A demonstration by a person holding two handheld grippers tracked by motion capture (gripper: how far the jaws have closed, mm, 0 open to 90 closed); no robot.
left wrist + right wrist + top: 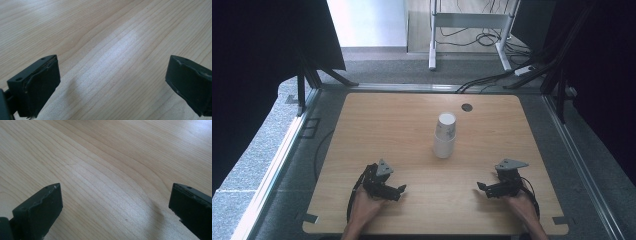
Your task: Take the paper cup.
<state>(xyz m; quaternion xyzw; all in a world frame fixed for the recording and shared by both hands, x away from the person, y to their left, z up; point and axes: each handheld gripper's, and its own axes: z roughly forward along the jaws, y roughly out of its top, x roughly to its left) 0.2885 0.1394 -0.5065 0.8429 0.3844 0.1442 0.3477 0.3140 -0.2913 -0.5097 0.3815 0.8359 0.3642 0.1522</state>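
Note:
A stack of white paper cups stands upright near the middle of the wooden table. My left gripper rests low on the table at the near left, pointing right, a hand behind it. My right gripper rests at the near right, pointing left. In the left gripper view the jaws of my left gripper stand wide apart over bare wood. In the right gripper view the jaws of my right gripper are equally wide, with only wood grain between them. Both grippers are well short of the cups.
A small dark round hole cover sits near the table's far edge. Metal frame rails run along both sides of the table, and cables lie on the carpet beyond a white desk frame. Dark curtains hang left and right.

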